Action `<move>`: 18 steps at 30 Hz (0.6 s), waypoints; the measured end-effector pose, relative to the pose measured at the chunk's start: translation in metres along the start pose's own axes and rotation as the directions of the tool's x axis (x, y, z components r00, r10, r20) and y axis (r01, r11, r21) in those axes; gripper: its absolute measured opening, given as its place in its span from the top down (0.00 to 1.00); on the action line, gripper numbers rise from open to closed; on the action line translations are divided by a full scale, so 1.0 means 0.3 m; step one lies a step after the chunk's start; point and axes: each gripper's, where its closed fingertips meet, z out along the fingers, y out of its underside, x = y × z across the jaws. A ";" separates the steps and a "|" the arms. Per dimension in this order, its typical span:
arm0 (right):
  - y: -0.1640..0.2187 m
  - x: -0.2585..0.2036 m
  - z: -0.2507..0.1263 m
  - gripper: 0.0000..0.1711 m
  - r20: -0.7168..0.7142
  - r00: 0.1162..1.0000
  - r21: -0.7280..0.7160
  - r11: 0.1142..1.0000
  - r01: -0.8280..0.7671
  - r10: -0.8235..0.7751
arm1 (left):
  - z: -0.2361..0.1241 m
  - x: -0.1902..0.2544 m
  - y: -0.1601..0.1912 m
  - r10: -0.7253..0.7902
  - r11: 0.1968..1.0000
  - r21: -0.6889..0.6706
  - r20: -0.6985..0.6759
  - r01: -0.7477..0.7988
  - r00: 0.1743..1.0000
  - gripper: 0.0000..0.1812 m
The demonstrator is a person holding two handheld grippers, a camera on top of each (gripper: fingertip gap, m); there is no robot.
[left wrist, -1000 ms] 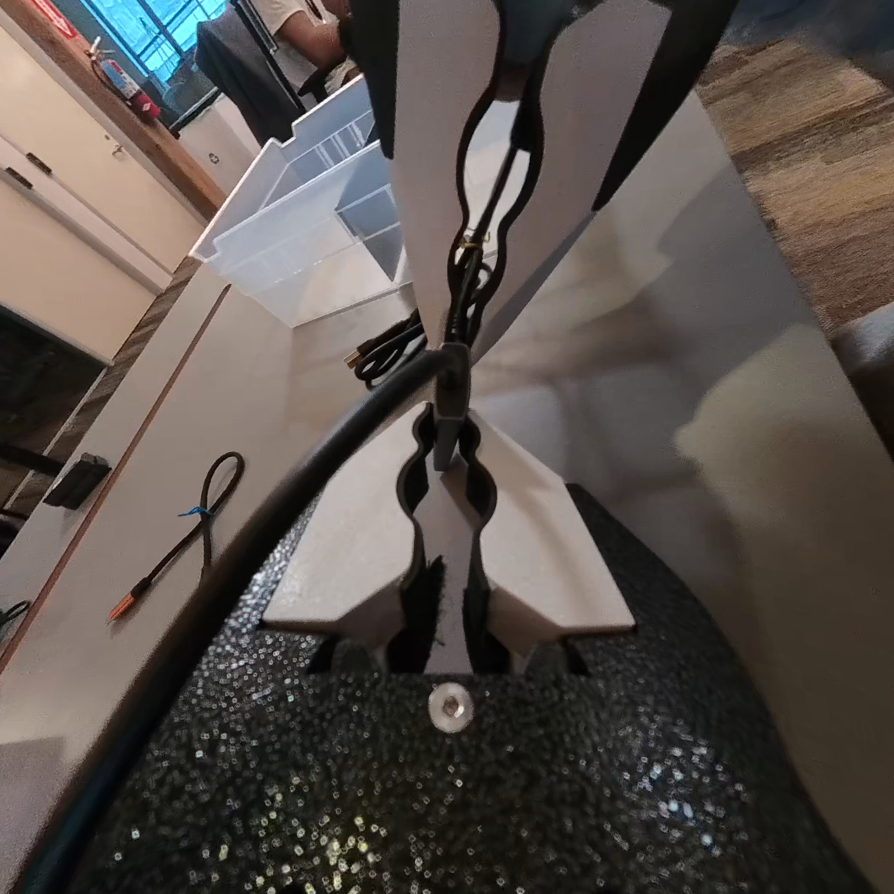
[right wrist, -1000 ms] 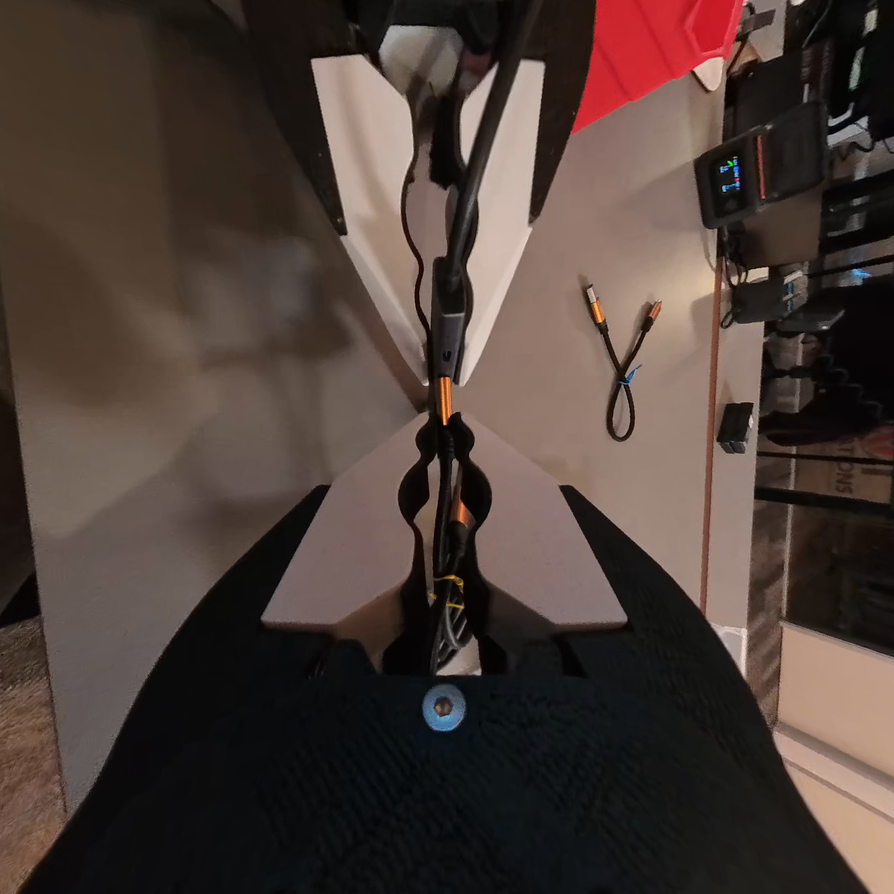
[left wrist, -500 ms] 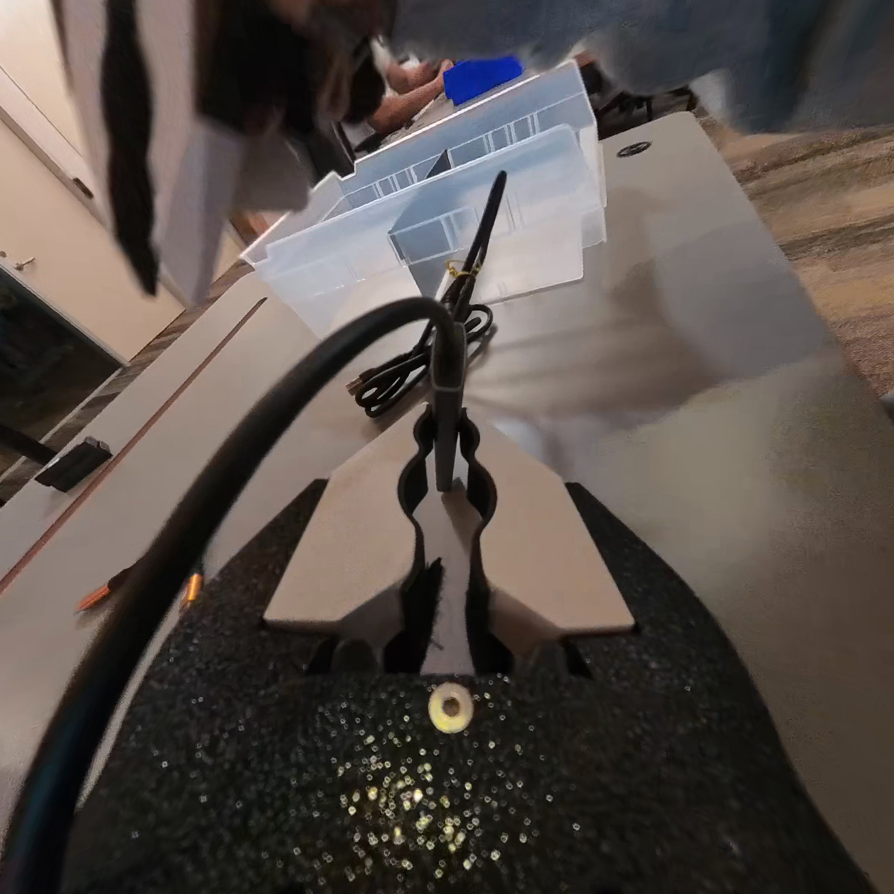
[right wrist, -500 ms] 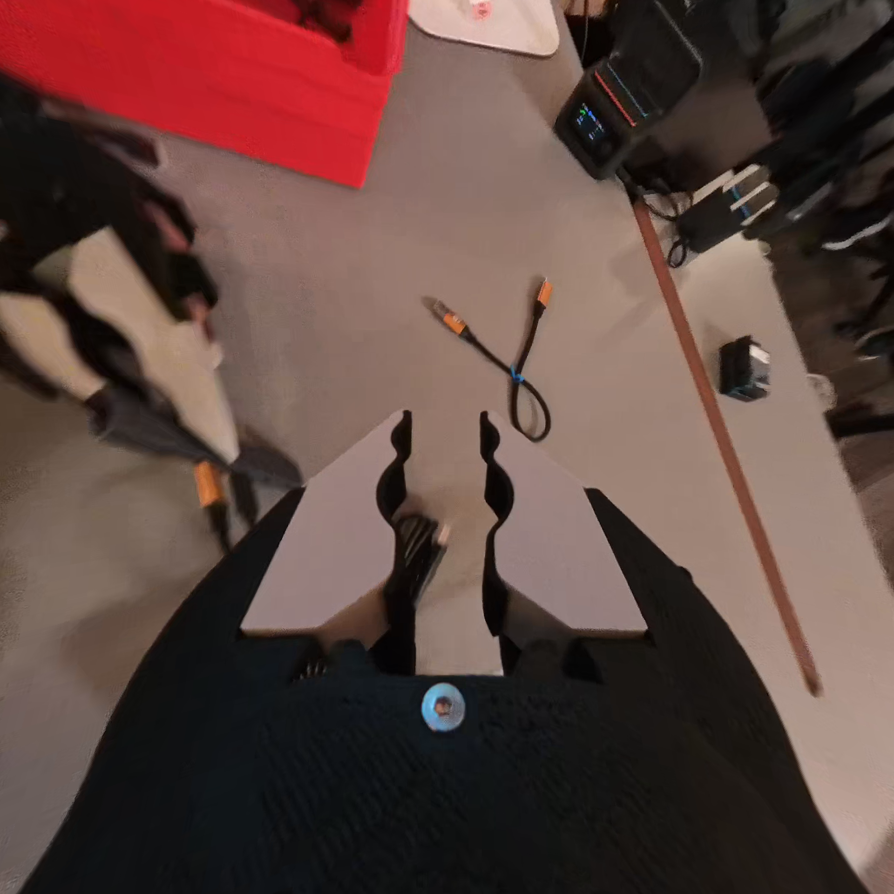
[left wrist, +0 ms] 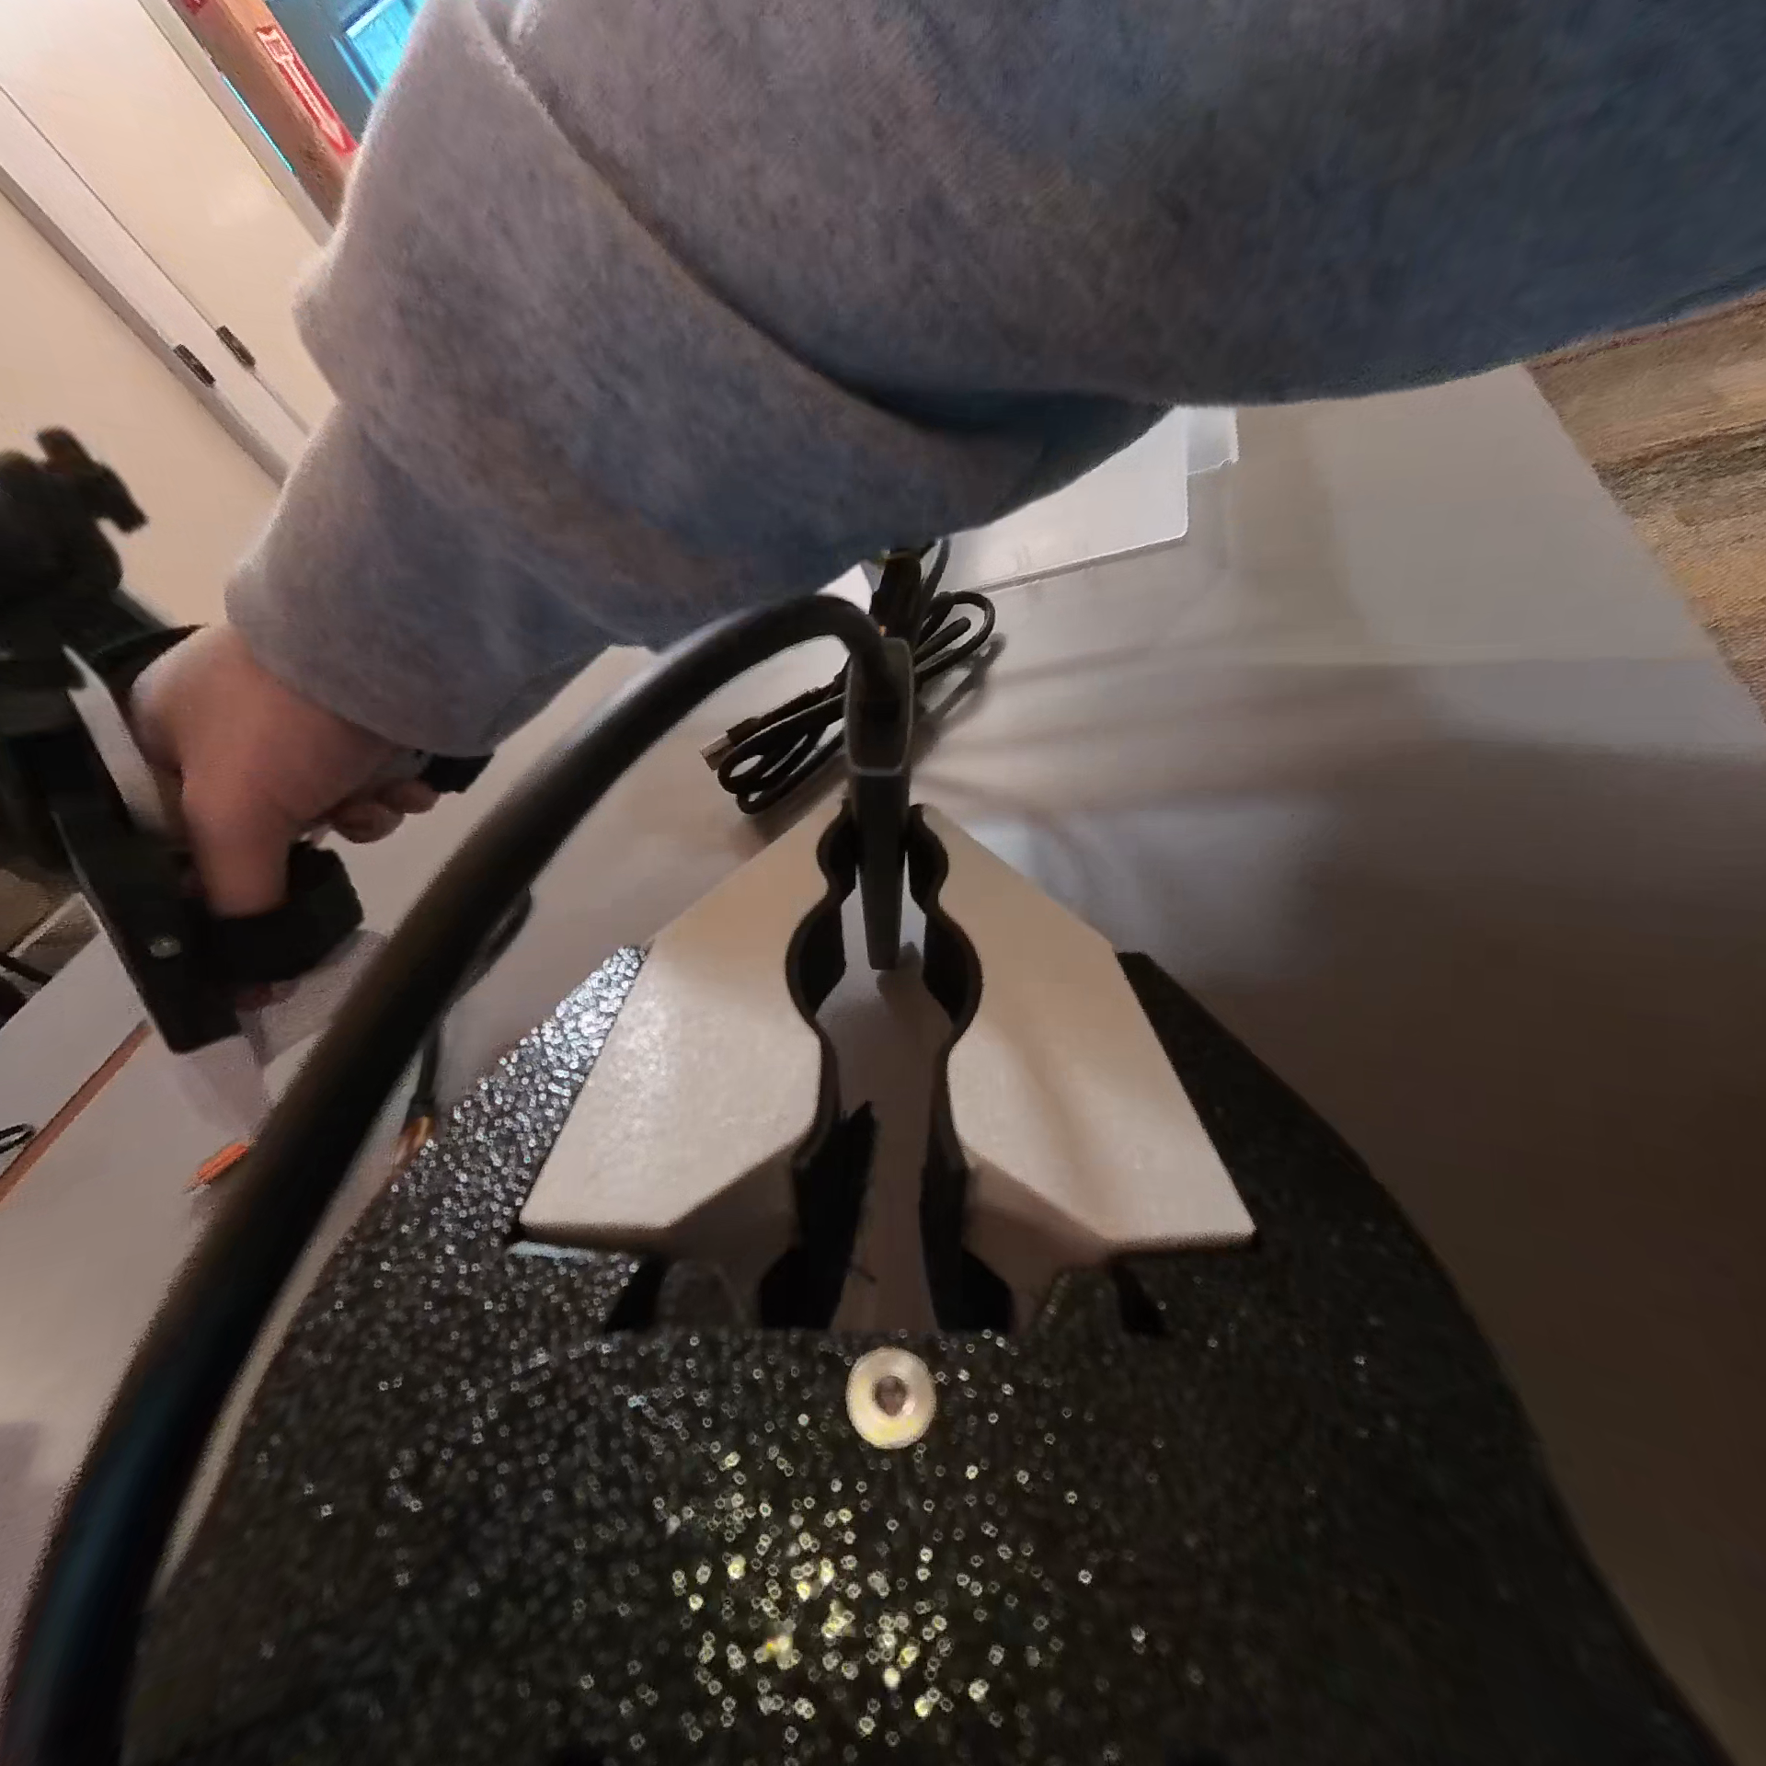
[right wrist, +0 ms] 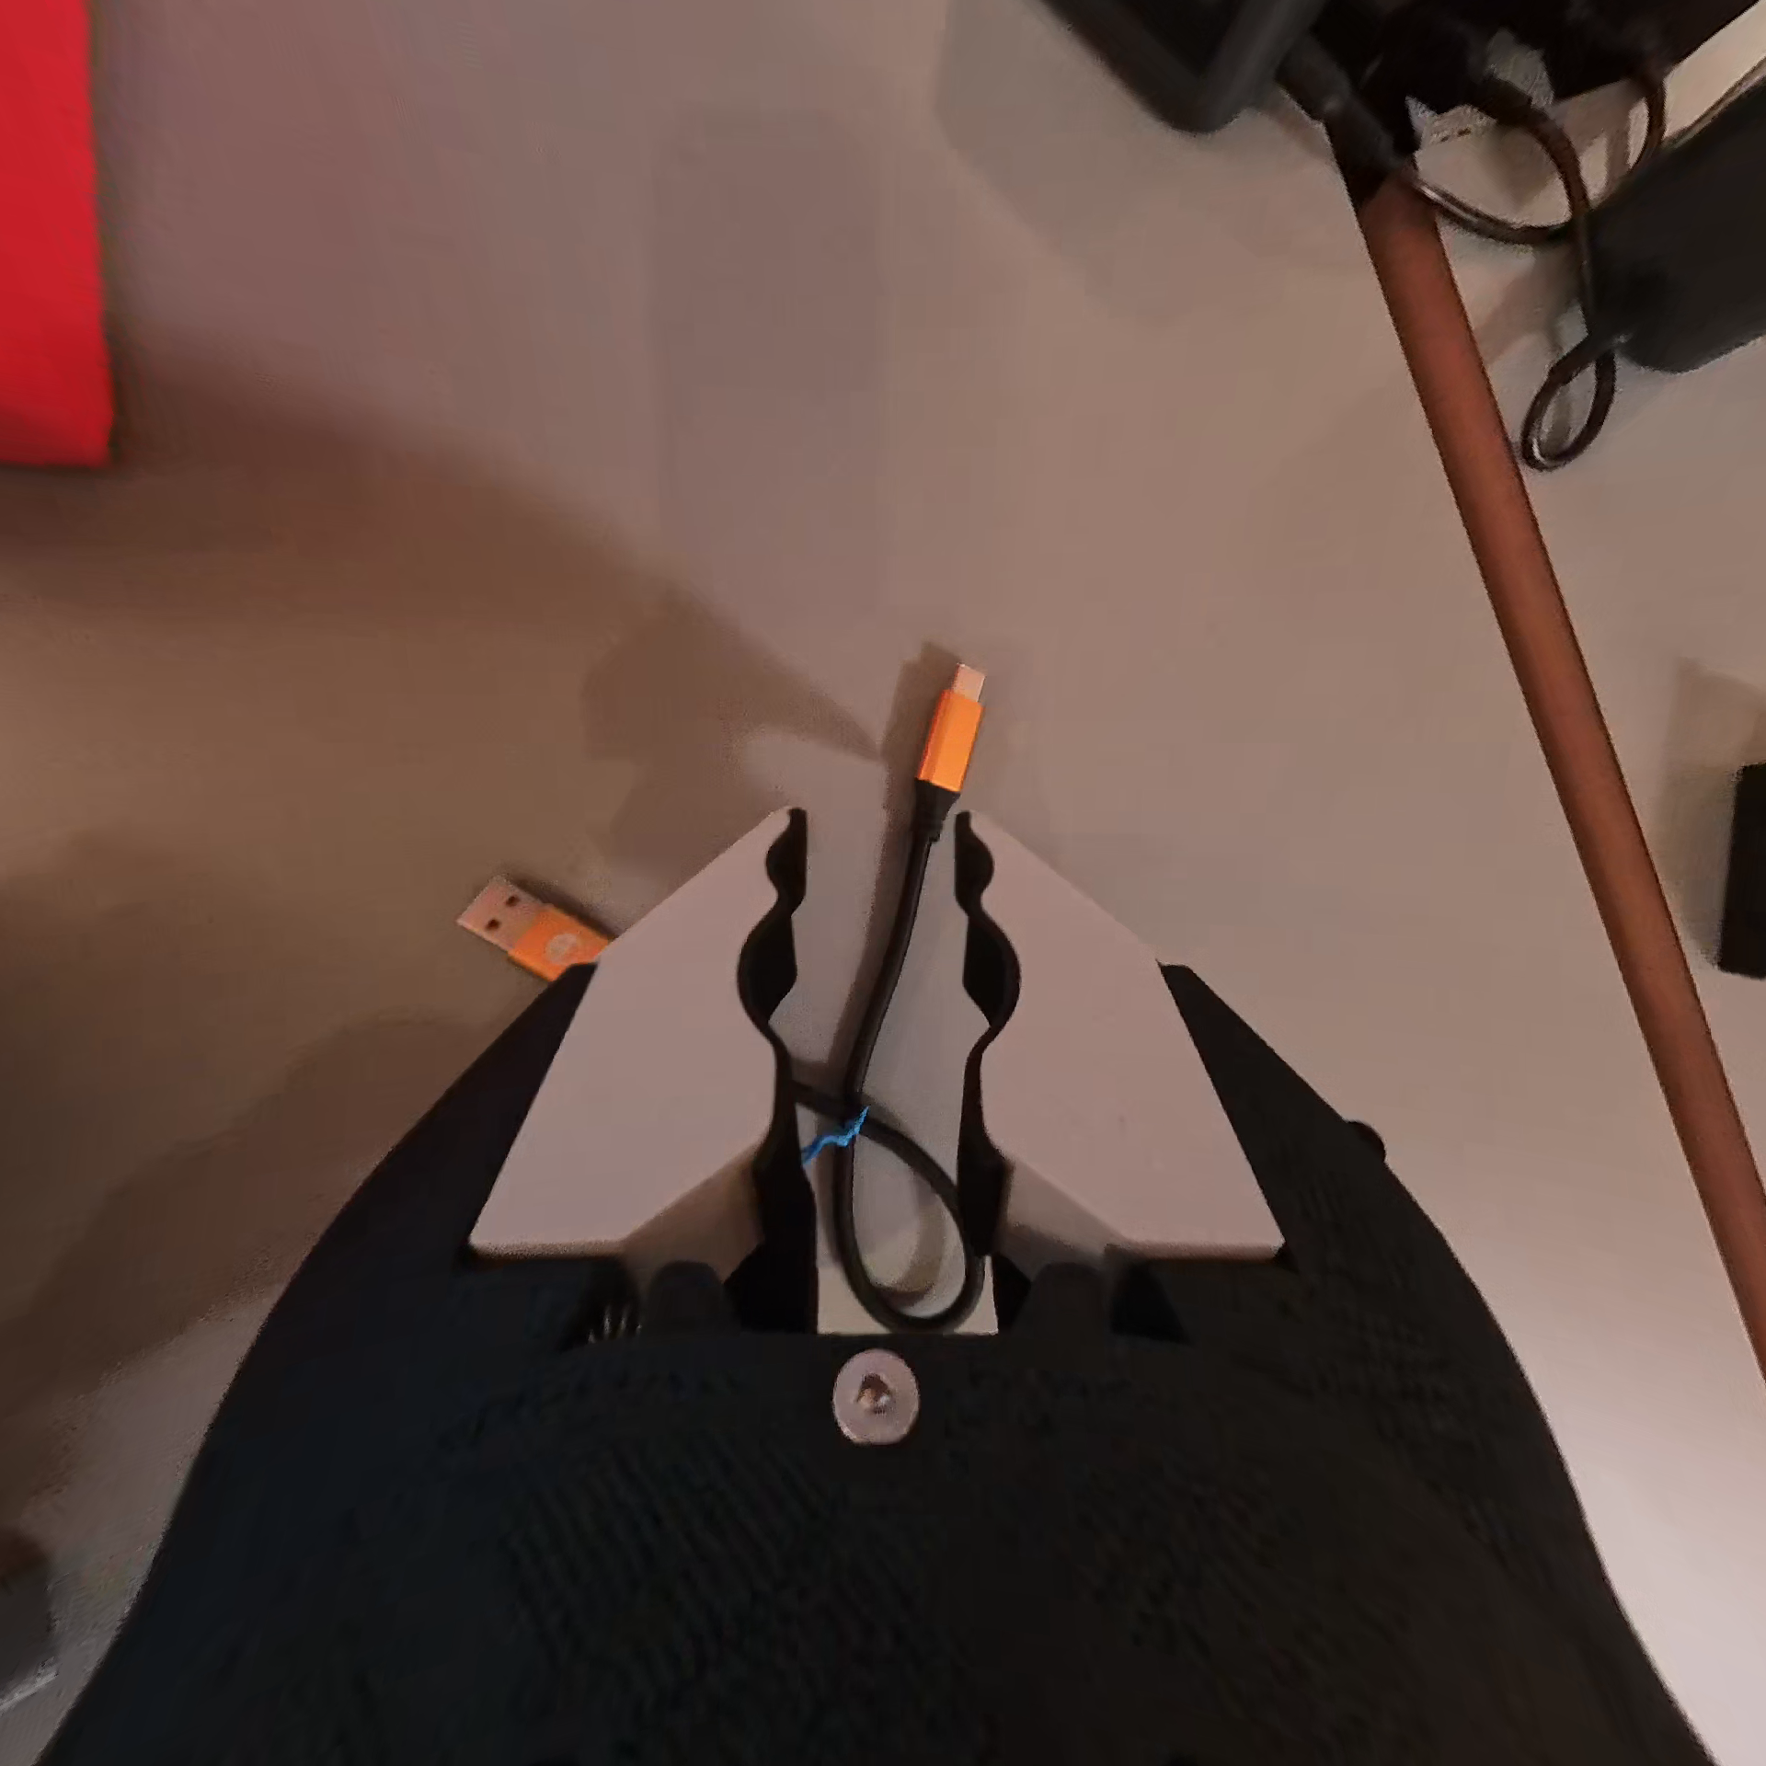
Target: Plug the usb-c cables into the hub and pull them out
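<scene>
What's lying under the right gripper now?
Under the open right gripper the orange-tipped cable lies on the table, its loop between the fingers. Its other plug is partly covered by the left finger.

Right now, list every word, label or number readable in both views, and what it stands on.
None can be read.
Red sign, top left of the left wrist view: white marks, too blurred.
Orange USB-A plug: small round mark, too small.
Hub in the left gripper: no writing shows.
</scene>
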 end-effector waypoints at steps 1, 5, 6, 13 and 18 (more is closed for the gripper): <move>0.005 0.004 0.011 0.82 -0.007 1.000 -0.016 1.000 -0.001 0.001 | 0.001 -0.001 0.001 0.005 1.000 -0.003 0.004 -0.005 1.000 0.96; 0.022 0.019 0.036 0.91 -0.051 0.998 -0.077 0.997 0.030 -0.034 | 0.002 0.002 0.000 0.019 1.000 -0.006 0.014 -0.019 1.000 0.96; 0.023 0.022 0.038 0.96 -0.063 0.997 -0.086 0.995 0.043 -0.049 | 0.002 0.003 0.000 0.025 1.000 -0.007 0.015 -0.025 1.000 0.96; -0.023 0.038 -0.080 0.97 -0.230 0.938 -0.028 0.966 0.259 -0.258 | -0.007 -0.023 0.006 -0.062 0.998 0.000 0.018 0.062 0.998 0.96; -0.099 -0.017 -0.405 0.97 -0.511 0.735 0.038 0.843 0.537 -0.445 | -0.033 -0.087 -0.006 -0.245 0.968 0.060 0.035 0.242 0.969 0.96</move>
